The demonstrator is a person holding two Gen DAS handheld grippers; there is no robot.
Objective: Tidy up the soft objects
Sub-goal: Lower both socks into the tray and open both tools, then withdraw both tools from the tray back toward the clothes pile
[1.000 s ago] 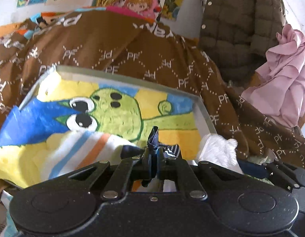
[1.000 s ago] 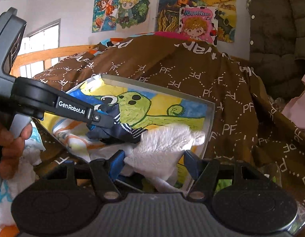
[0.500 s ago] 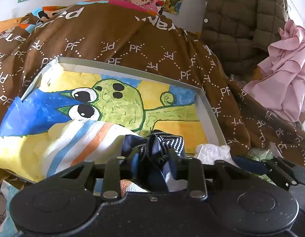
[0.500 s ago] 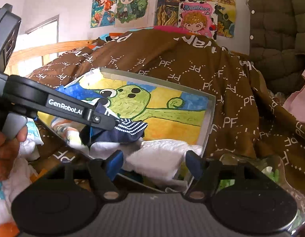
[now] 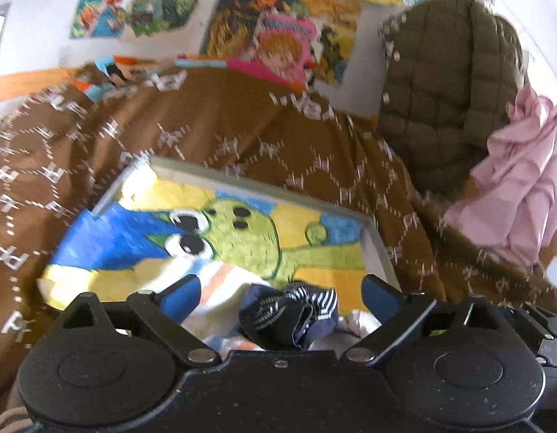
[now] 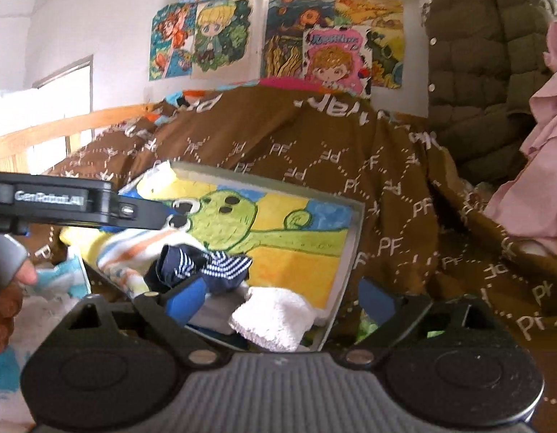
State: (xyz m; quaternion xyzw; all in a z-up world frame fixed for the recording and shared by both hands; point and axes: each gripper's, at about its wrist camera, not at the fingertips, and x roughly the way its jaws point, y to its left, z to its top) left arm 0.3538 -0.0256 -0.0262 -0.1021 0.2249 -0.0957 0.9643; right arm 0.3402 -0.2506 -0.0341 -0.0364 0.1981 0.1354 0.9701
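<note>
**Sock dropped in the tray**

Both my grippers have let go since a second ago. My left gripper [image 5: 280, 297] is opening, fingers wide apart, the navy striped sock [image 5: 291, 312] lying loose between them. My right gripper [image 6: 280, 301] is opening too, above the white sock [image 6: 275, 319]. Both socks rest in the cartoon-lined tray [image 6: 352, 252] on the bed.

both my wrist cameras sit close, looking slightly down over my tongs, sharing the painted tray [image 5: 377, 249] [image 6: 345, 270] and brown blanket [image 5: 242, 122] [image 6: 386, 187].
</note>
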